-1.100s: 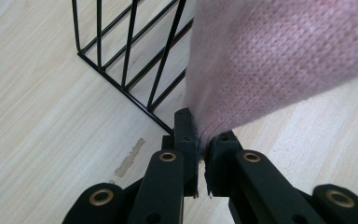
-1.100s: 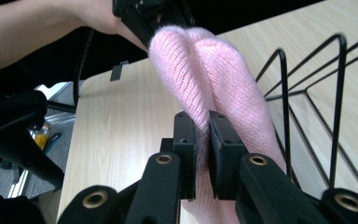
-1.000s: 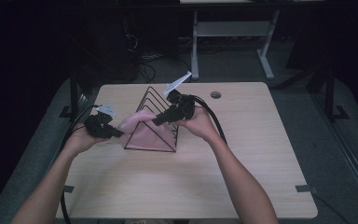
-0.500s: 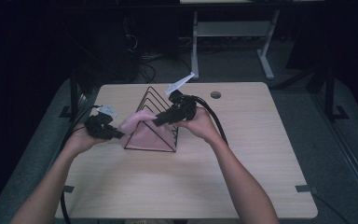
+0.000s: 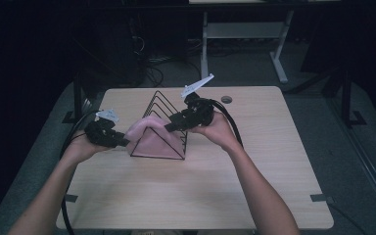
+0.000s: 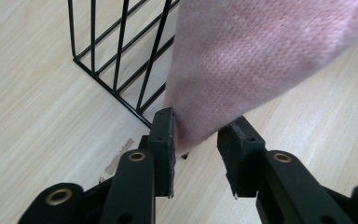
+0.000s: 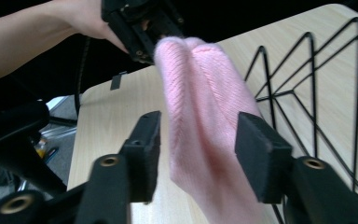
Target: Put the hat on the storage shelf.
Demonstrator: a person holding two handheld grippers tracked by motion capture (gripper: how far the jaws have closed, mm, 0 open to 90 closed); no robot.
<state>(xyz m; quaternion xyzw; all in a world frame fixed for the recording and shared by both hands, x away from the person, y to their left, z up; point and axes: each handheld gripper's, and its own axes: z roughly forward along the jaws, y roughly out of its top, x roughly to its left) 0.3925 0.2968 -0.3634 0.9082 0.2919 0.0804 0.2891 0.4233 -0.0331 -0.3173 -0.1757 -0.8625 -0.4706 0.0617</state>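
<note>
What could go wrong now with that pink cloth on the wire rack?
Both grippers have just been opening. The left gripper has one pad touching the pink cloth, while the right gripper stands clear of it, so the cloth might slide off the wire rack. It could also snag on a jaw and tug the light rack along.

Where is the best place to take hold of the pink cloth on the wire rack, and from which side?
Probably the loose end of the pink cloth that sticks out of the black wire rack on its left. There the left tool, whose jaws have just been opening, already has it between them. Coming level from the rack's left seems best: wires bar the way elsewhere, and that end hangs free of them.
</note>
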